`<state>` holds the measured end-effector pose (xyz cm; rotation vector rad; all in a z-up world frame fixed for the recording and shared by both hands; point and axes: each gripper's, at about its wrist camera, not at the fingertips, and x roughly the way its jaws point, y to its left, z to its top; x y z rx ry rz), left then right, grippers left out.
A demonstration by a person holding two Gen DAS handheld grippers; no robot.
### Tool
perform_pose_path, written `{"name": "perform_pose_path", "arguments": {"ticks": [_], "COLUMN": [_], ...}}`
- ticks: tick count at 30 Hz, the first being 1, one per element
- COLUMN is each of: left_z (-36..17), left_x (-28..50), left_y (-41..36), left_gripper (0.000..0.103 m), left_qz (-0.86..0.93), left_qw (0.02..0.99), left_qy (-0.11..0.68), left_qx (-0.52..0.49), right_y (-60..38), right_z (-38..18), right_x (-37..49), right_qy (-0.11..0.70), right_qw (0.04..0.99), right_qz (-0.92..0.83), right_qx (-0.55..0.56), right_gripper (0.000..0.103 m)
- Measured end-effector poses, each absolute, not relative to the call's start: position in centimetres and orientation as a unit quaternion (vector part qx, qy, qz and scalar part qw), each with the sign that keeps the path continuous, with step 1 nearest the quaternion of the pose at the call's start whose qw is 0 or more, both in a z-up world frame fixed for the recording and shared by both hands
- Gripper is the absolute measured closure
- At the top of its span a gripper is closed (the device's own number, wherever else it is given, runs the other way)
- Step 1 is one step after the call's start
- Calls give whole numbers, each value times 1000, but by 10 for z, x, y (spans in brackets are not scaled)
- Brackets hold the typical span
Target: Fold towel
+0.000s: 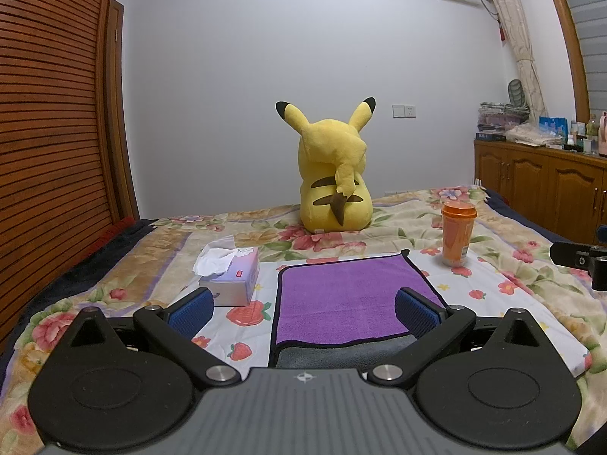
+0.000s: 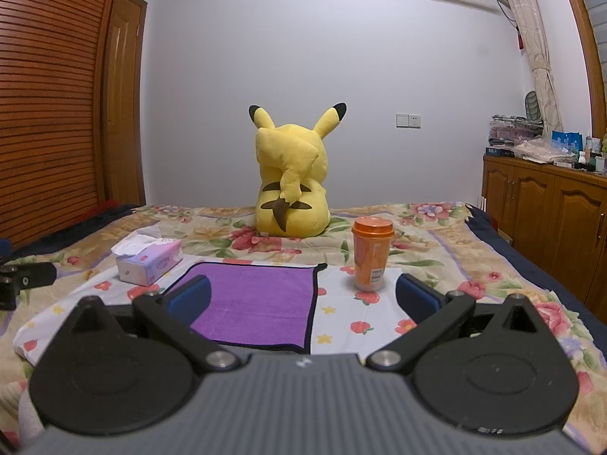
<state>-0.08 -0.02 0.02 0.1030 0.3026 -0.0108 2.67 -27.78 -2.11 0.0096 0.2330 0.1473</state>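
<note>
A purple towel with a black edge lies flat on the strawberry-print cloth on the bed; a grey layer shows at its near edge. It also shows in the right wrist view. My left gripper is open and empty, held above the towel's near edge, its blue pads wide apart. My right gripper is open and empty, above the towel's near right corner. The right gripper's body shows at the right edge of the left wrist view.
A tissue box stands left of the towel. An orange lidded cup stands at the towel's far right. A yellow Pikachu plush sits behind. A wooden cabinet stands right of the bed, a slatted wardrobe left.
</note>
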Motion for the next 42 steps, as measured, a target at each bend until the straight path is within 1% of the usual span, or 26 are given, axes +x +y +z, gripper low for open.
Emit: {"name": "perform_pose_path", "arguments": {"ticks": [42], "left_z": [0], "left_x": [-1], "left_y": [0], "left_gripper": [0], "left_qz": [-5], "left_qw": [987], "left_qy": [151], "left_qx": [53], "right_y": [-284], "right_z": [-22], "right_x": [31], "right_qy": [118], "right_qw": [990], "right_qz": [72], "right_qx": [7], "right_gripper": [0]}}
